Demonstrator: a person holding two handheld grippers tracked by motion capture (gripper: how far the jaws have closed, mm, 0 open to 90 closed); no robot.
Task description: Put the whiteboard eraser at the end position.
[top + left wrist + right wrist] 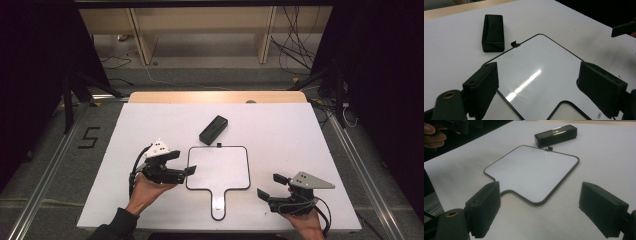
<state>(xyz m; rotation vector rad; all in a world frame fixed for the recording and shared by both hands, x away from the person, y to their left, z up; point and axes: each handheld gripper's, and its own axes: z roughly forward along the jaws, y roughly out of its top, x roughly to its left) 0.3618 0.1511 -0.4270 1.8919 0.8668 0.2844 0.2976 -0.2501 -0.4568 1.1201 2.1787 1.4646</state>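
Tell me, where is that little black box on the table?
In the high view the black box lies on the white table toward its far middle, just beyond the far edge of the paddle-shaped whiteboard, apart from both grippers.

Right tool (537, 213) jaws wide apart above white table (606, 170); paddle-shaped whiteboard (534, 171), black eraser (556, 135) just beyond

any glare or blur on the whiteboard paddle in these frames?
Left gripper view: a bright streak of glare runs across the whiteboard paddle, and the left gripper jaws in the foreground are soft. Right gripper view: only a small glint near the clip at the paddle's far edge; the surface reads evenly lit. High view: no glare on the paddle, black eraser block sharp, room beyond dark.
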